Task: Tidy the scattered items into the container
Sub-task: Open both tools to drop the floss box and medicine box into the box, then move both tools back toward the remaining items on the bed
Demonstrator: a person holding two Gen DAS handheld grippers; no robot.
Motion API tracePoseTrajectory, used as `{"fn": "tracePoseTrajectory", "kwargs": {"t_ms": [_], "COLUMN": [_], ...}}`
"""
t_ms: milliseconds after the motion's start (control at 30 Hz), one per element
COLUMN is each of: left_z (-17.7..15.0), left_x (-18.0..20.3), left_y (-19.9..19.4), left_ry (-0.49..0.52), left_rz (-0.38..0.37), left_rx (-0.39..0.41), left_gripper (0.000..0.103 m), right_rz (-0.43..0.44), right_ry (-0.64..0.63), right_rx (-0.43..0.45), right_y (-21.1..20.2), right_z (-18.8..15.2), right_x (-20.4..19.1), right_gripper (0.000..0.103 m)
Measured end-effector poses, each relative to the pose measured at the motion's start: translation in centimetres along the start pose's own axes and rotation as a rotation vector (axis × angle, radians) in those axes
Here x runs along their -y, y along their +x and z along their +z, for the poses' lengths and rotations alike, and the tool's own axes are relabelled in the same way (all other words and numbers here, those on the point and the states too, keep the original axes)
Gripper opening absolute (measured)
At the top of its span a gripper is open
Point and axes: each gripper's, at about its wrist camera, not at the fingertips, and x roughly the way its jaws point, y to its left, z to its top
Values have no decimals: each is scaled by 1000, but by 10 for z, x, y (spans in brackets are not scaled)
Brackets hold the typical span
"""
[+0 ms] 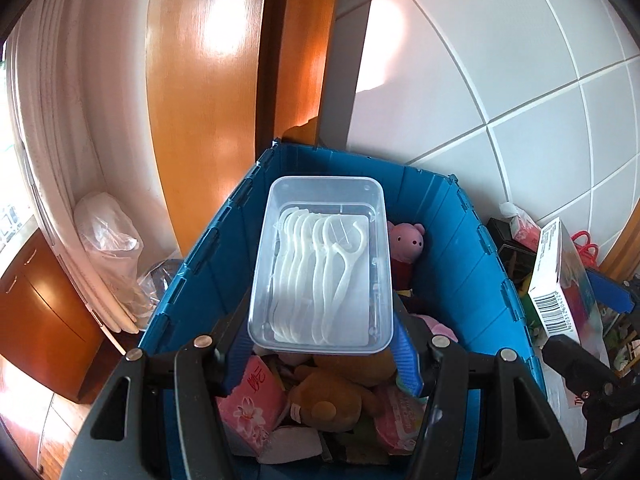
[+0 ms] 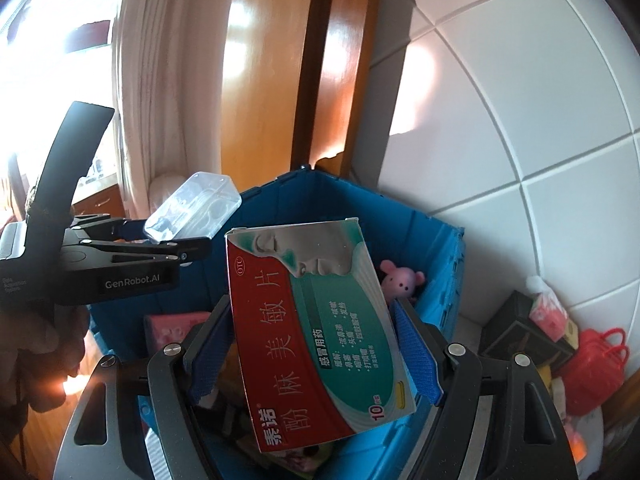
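Both grippers are clamped: your left gripper holds the floss-pick box, your right gripper the medicine carton, each directly above the blue crate.

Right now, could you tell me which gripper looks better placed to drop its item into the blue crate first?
Left, probably. The left gripper holds the floss-pick box above the blue crate. The right gripper holds its medicine box over the near edge, partly beneath the left.
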Motion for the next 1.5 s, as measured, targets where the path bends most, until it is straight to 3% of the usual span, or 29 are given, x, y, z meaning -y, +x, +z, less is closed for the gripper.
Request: {"fn": "tracePoseTrajectory", "kwargs": {"t_ms": [200,233,300,633,1000,1267,1500], "left_z": [8,9,11,-3,-9,-21,-31], "left_x": [-5,-9,-16,-6,20,76,145], "left_y": [-5,-6,-8,-5,-30,-28,-29], "left_ry": [-31,-60,-117,-107,-107,-17,55], "left_rz": [23,31,1,-43,-114,-180,-206], "left_rx": [34,43,49,21,59,25,16], "left_gripper": [61,77,103,103,103,103,103], "right_rz": [43,58,48,9,-43,-82,-116], "right_ry": [-6,-16,-37,2,28,94,151], "right_rx": [8,3,13,32,88,80,71], "right_y": [6,8,6,-15,-60,-83,-109], "right_z": [5,6,4,-14,-48,-84,-120], "right_x": [0,-1,-5,8,20,44,89], "right_gripper": [79,81,102,103,103,103,103]}}
